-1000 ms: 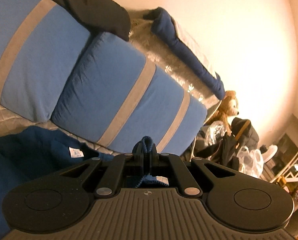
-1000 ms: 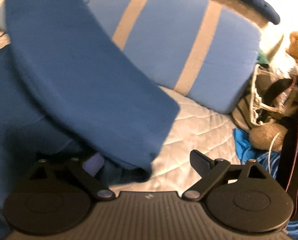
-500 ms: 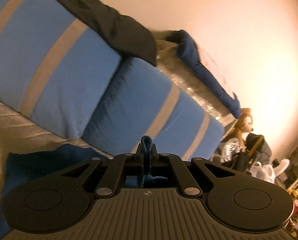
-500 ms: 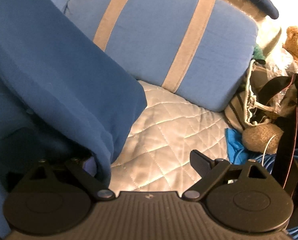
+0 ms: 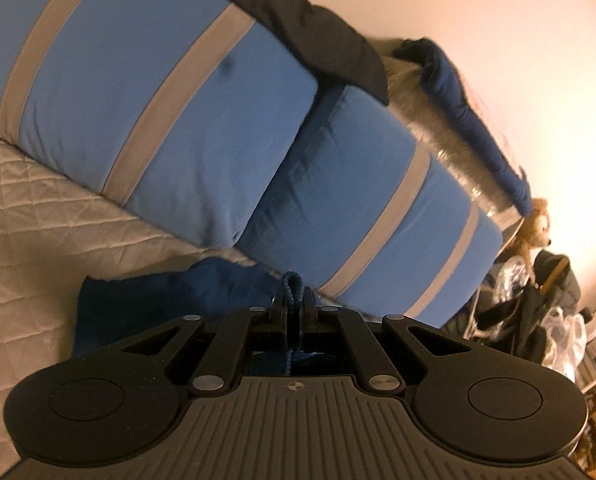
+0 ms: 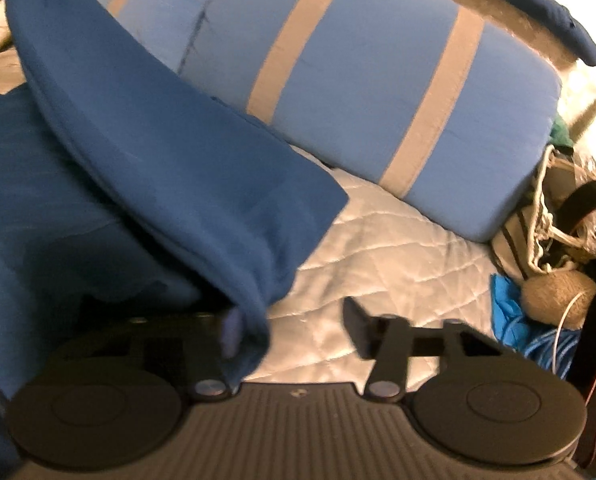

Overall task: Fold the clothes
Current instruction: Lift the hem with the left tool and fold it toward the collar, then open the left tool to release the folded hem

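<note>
Quilted cover (image 6: 382, 248) | left gripper (image 5: 293, 312) fingers clamp ribbed navy garment (image 5: 146, 300) hem | right gripper (image 6: 294, 324) fingers apart, soft fold draped

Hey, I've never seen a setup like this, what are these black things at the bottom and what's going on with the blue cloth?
Those black shapes are two hand-held grippers, one in each of a person's hands; each picture comes from a camera on a gripper, looking forward along its jaws. In the left view, the left gripper has its jaws shut on a bunched edge of the blue garment. In the right view, the right gripper is open, and a fold of the same garment drapes over one of its fingers. The garment lies on a quilted pale bedspread, with blue striped pillows behind it. A teddy bear and bags sit beyond the bed.
</note>
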`<state>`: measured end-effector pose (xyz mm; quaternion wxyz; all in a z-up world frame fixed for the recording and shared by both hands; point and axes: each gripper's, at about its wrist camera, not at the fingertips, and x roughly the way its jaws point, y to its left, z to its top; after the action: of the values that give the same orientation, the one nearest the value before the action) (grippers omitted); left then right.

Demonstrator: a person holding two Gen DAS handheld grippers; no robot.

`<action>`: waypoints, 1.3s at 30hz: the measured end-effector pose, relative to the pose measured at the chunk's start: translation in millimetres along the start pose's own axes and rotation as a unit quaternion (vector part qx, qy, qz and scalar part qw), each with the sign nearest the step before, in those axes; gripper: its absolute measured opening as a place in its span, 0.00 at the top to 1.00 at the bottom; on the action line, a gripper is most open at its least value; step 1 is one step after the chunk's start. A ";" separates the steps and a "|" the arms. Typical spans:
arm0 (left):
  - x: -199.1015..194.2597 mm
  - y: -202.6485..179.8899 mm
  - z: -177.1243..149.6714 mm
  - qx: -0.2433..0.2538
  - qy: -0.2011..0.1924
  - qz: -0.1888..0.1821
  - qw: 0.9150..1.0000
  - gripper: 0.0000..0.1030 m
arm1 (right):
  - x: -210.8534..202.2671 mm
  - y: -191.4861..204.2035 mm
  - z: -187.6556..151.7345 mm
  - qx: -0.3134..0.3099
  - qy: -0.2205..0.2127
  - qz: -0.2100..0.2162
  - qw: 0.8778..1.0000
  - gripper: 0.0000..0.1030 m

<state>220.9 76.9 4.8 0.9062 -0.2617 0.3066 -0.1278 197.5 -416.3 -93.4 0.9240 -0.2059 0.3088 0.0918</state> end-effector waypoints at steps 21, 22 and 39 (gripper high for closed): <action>-12.6 73.9 -57.4 0.064 0.078 0.057 0.993 0.95 | -9.8 54.8 -9.3 -0.140 -0.033 -0.029 0.989 0.72; -13.6 75.1 -60.0 0.065 0.081 0.055 0.993 0.95 | -8.8 54.5 -9.9 -0.140 -0.031 -0.029 0.989 0.71; -13.8 82.9 -84.9 0.082 0.101 0.070 0.989 0.95 | -6.9 56.7 -25.2 -0.167 -0.008 -0.033 0.985 0.65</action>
<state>163.2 117.6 -91.7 0.8959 -0.1502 0.4021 -0.1147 161.8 -376.6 -125.9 0.8817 -0.3664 0.2750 0.1130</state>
